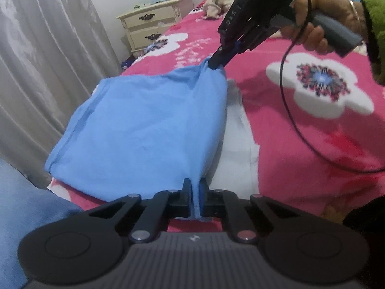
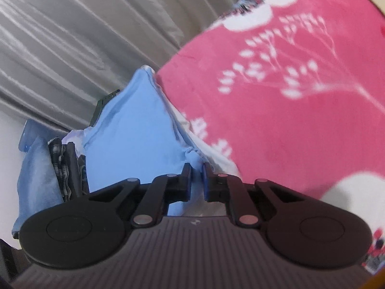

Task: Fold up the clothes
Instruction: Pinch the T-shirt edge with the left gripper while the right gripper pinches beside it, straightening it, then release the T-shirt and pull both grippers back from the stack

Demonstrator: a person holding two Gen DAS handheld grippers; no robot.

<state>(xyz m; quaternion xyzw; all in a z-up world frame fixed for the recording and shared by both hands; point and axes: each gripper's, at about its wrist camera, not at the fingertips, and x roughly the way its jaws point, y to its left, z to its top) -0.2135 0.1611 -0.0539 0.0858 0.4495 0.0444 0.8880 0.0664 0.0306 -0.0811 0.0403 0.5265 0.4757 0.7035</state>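
Blue garment (image 1: 144, 125) on pink bed (image 1: 300, 149), left gripper (image 1: 195, 192) and right gripper (image 1: 216, 63) jaws clamping its near and far corners, curtain (image 1: 43, 60) close alongside.

Both handheld grippers are black, with round side discs, silver and copper-toned rivets, ribbed grey bodies and blue-lined fingers (image 1: 204, 193). The right gripper (image 1: 214, 64) trails a thin black cable (image 1: 286, 101). The person's hand (image 1: 317, 24) wears a thin bangle (image 1: 353, 4) and a fuzzy green sleeve (image 1: 375, 16).
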